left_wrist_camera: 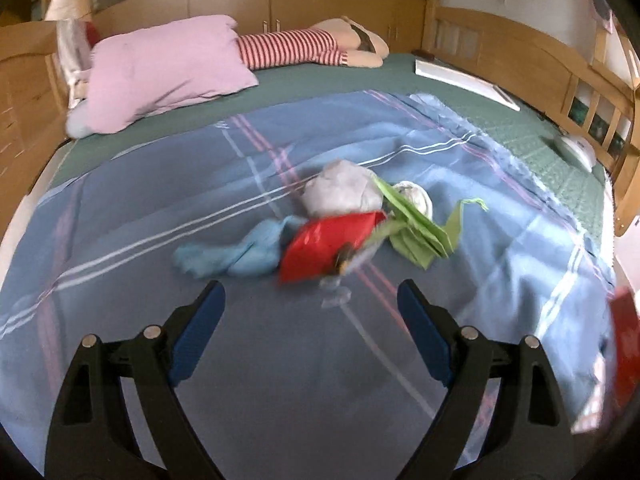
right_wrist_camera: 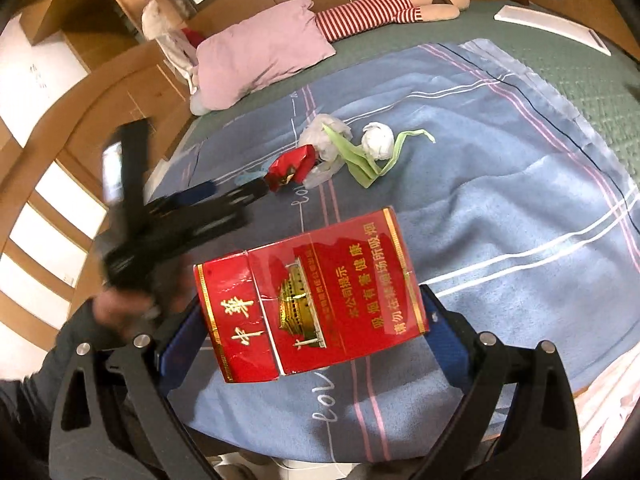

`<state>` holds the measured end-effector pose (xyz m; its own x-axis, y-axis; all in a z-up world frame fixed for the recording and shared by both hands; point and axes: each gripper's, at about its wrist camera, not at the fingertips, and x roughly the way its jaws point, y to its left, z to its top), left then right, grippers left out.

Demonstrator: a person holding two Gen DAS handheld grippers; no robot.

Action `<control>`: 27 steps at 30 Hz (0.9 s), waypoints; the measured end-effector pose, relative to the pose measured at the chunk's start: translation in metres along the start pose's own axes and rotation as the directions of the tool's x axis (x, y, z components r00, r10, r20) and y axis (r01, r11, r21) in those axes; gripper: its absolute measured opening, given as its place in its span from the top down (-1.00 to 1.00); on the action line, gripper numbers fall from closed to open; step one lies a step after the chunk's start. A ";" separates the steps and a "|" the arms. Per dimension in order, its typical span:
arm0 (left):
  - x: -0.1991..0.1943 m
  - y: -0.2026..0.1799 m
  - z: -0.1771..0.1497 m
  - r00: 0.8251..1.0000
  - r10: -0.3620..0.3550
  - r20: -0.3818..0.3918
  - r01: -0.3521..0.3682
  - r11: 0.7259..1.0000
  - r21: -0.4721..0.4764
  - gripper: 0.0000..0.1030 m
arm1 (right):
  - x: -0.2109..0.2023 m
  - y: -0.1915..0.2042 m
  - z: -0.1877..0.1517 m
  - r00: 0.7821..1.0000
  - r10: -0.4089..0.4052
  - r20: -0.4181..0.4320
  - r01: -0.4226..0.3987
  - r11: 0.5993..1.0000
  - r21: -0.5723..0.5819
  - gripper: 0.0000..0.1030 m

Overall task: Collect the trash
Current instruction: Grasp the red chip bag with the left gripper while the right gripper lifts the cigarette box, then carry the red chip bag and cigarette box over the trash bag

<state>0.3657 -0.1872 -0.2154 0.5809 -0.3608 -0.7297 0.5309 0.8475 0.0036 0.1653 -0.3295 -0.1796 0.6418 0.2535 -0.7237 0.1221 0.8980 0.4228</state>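
Observation:
A small heap of trash lies on the blue checked blanket (left_wrist_camera: 160, 200): a red foil wrapper (left_wrist_camera: 328, 244), a crumpled blue piece (left_wrist_camera: 240, 256), a grey plastic bag (left_wrist_camera: 344, 192), a white paper ball (left_wrist_camera: 418, 196) and green paper strips (left_wrist_camera: 420, 232). My left gripper (left_wrist_camera: 310, 296) is open just short of the wrapper, nothing between its blue pads. In the right wrist view it appears blurred as the left gripper (right_wrist_camera: 248, 192), its tips beside the red wrapper (right_wrist_camera: 288, 168). My right gripper (right_wrist_camera: 312, 320) is shut on a red cigarette pack (right_wrist_camera: 312, 300), held above the blanket.
A pink pillow (left_wrist_camera: 160, 72) and a striped plush doll (left_wrist_camera: 296, 46) lie at the far end of the green mattress (left_wrist_camera: 540, 136). A white flat board (left_wrist_camera: 460, 80) and a white object (left_wrist_camera: 576, 148) sit by the wooden rail (left_wrist_camera: 520, 56) on the right. A person's hand (right_wrist_camera: 120, 308) carries the left gripper.

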 end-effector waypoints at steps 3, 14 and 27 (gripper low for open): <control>0.032 -0.008 0.011 0.999 0.010 -0.032 -0.009 1.000 0.024 -0.71 | -0.004 -0.004 -0.001 1.000 0.017 0.005 -0.017 1.000 0.014 -0.86; 0.063 -0.004 0.015 0.996 -0.028 -0.081 0.026 1.000 -0.017 0.32 | -0.010 -0.018 -0.003 0.998 0.064 0.030 -0.065 0.996 0.065 -0.86; -0.082 -0.006 0.003 0.995 0.057 0.085 -0.049 0.994 -0.094 0.31 | -0.040 -0.007 -0.009 0.982 0.024 0.185 -0.032 0.999 0.042 -0.86</control>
<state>0.3169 -0.1635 -0.1535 0.6604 -0.3441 -0.6675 0.4418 0.8968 -0.0251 0.1315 -0.3430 -0.1587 0.7736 0.2042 -0.5999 0.1326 0.8735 0.4684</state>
